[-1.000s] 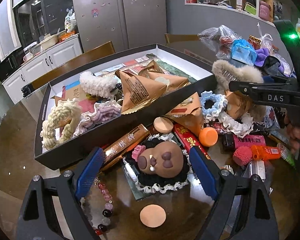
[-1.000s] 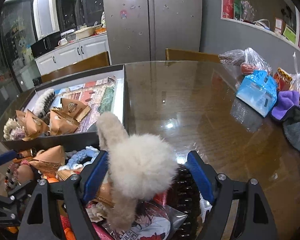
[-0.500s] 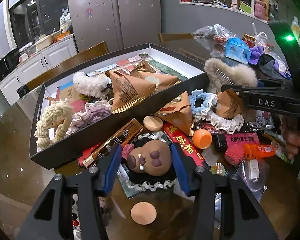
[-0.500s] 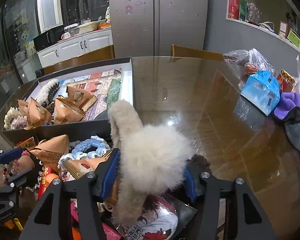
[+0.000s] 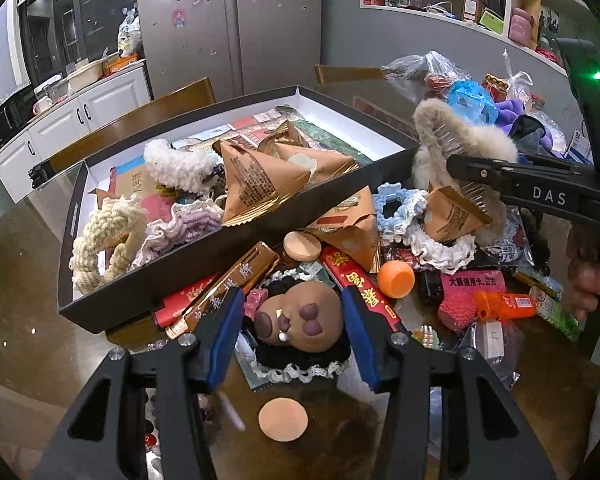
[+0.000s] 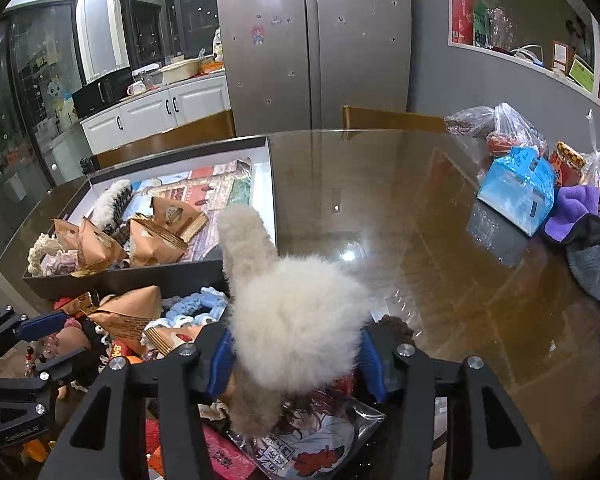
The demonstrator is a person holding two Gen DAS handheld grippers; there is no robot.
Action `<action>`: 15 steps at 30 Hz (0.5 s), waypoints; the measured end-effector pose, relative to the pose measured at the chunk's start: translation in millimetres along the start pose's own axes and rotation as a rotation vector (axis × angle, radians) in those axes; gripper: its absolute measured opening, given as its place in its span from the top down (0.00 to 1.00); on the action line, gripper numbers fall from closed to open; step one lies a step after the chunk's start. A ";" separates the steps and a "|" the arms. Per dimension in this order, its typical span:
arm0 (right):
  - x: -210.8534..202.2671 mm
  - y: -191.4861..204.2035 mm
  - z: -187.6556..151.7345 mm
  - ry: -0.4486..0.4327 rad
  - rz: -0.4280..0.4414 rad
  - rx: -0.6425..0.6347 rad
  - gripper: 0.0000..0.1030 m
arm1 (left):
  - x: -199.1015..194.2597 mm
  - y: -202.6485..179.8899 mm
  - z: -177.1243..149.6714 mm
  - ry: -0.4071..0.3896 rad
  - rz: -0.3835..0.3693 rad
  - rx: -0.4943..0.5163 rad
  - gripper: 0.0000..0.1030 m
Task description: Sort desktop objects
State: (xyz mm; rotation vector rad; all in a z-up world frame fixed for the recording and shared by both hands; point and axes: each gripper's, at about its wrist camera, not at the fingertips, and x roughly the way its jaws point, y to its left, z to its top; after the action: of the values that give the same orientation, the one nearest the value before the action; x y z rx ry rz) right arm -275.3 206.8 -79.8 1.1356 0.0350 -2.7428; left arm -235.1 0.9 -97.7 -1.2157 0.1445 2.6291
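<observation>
Black box (image 5: 228,248): landmark, open on the desk (image 6: 420,248), part-filled with scrunchies and brown paper packets. Fluffy hair claw (image 6: 296,332): just right of the box's near corner, clamped between the right gripper (image 6: 296,364) jaws; advisable to lift clear of the wall before release. Capybara scrunchie (image 5: 300,316): in front of the box, bracketed by the left gripper (image 5: 292,336) jaws, whether touching could not be told; advisable to close squarely. Writing: "DAS" on the right gripper.
</observation>
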 end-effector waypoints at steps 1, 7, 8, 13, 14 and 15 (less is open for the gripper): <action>-1.4 0.0 0.8 -0.004 0.001 0.001 0.48 | -1.0 -0.5 0.2 -0.002 -0.002 0.000 0.50; -8.5 -0.5 3.9 -0.027 0.005 0.011 0.48 | -6.3 0.5 2.8 -0.013 -0.001 -0.005 0.50; -9.0 -0.6 4.2 -0.027 0.005 0.012 0.48 | -6.7 0.6 3.2 -0.014 0.003 -0.004 0.50; -14.5 -1.0 6.7 -0.043 -0.001 0.016 0.48 | -10.6 3.0 4.9 -0.021 0.002 -0.012 0.50; -15.0 -1.7 7.5 -0.046 -0.001 0.019 0.48 | -11.5 3.2 5.3 -0.022 0.004 -0.011 0.53; -16.3 -1.9 8.5 -0.050 -0.003 0.021 0.48 | -13.5 3.4 5.9 -0.028 0.000 -0.011 0.64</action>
State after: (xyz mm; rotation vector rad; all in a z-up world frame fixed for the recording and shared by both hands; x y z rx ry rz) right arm -270.3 210.3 -62.4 1.0727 0.0009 -2.7789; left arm -231.9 -3.6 -83.7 -1.1818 0.1247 2.6491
